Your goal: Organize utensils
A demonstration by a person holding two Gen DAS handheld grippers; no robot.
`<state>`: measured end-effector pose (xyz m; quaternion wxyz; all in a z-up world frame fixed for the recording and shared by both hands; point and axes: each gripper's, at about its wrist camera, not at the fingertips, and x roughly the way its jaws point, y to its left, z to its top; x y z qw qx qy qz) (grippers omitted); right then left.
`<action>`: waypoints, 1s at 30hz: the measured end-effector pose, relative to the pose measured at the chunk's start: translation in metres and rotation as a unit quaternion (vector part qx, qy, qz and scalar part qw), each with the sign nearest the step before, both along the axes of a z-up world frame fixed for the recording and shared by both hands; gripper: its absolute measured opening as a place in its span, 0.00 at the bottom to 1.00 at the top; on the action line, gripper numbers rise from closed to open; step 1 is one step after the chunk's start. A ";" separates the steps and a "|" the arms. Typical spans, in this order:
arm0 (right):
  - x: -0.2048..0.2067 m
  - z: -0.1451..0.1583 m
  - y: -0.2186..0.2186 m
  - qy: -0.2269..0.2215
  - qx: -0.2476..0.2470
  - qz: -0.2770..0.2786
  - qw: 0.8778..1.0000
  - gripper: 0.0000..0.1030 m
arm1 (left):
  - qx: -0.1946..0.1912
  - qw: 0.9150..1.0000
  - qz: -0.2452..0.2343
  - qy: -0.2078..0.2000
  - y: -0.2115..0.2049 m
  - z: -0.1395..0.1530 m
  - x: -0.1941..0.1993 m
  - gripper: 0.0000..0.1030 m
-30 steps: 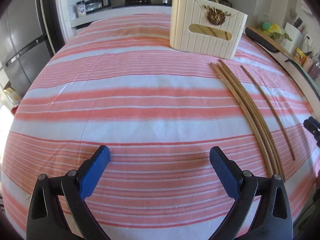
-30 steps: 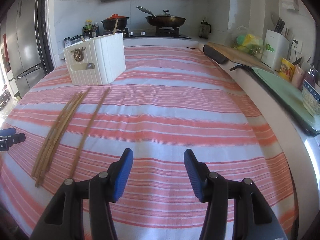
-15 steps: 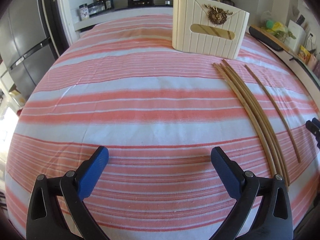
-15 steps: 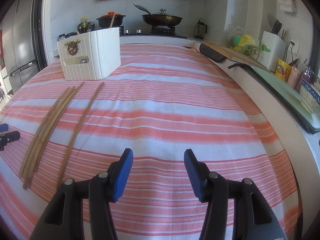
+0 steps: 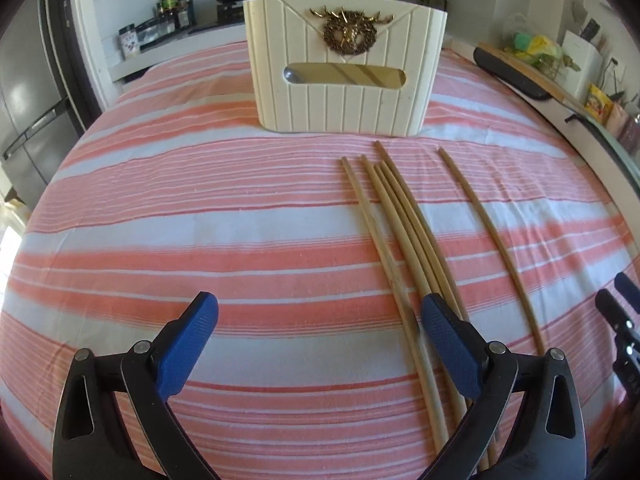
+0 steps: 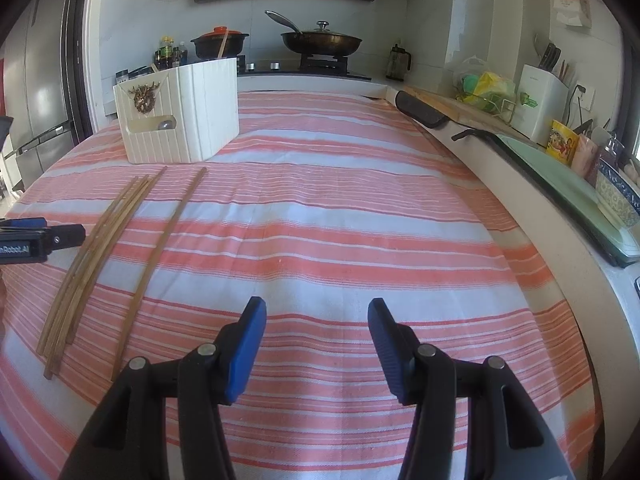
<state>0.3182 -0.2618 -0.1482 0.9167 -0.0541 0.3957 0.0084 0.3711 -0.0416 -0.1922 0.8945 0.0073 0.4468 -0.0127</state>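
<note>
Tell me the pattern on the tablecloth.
The tablecloth has coral-pink and white horizontal stripes, clearest in the right wrist view.

Matt wooden chopsticks [image 5: 404, 236]; woven striped cloth [image 5: 200, 220]; ribbed cream plastic holder [image 5: 344, 108]; ridged blue pads [image 6: 248, 344].

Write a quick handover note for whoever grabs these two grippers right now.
Left gripper: open, empty, low over the striped cloth, its right finger above the bundle's near ends.
Right gripper: open, empty, over bare cloth to the right of the sticks.
Four chopsticks lie bundled, a single chopstick apart on their right, all before the cream holder.
Done: some sticks already stand in the holder.
Left: five to pick up and drop in.
</note>
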 end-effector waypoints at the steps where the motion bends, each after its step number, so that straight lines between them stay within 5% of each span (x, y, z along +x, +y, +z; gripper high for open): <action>1: 0.000 0.000 0.000 -0.001 0.001 -0.001 1.000 0.52 | 0.008 1.000 -0.002 0.001 -0.002 -0.001 0.001 0.96; 4: 0.000 0.000 0.000 0.000 0.002 -0.001 1.000 0.52 | 0.000 1.000 -0.020 0.003 -0.005 -0.002 0.002 0.78; 9: 0.001 -0.001 -0.001 0.004 0.006 -0.002 1.000 0.53 | 0.002 0.998 -0.054 -0.011 -0.016 0.004 -0.006 0.11; 11: 0.001 -0.001 -0.002 0.004 0.008 -0.004 1.000 0.52 | 0.007 0.998 -0.056 -0.014 -0.016 0.005 -0.009 0.07; 15: -0.002 0.003 -0.002 0.001 0.023 0.003 1.000 0.52 | -0.008 0.999 -0.032 -0.009 0.009 0.006 -0.020 0.05; 20: -0.007 0.017 0.034 0.031 0.108 0.070 0.991 0.52 | -0.008 1.000 -0.003 -0.005 0.053 0.006 -0.042 0.05; 24: 0.007 0.009 0.083 0.058 0.084 0.119 0.988 0.52 | -0.009 1.000 0.023 -0.005 0.078 0.006 -0.060 0.05; 26: 0.017 -0.005 0.100 0.081 0.052 0.129 0.987 0.42 | -0.014 0.999 0.033 -0.006 0.085 0.005 -0.066 0.06; 28: 0.020 -0.010 0.107 0.073 0.030 0.129 0.988 0.20 | -0.019 0.999 0.039 -0.010 0.090 0.004 -0.071 0.08; 29: 0.021 -0.011 0.108 0.077 0.018 0.125 0.989 0.11 | -0.021 0.999 0.041 -0.010 0.091 0.004 -0.073 0.17; 30: 0.021 -0.010 0.105 0.076 0.019 0.114 0.990 0.07 | -0.024 0.999 0.043 -0.011 0.093 0.003 -0.075 0.37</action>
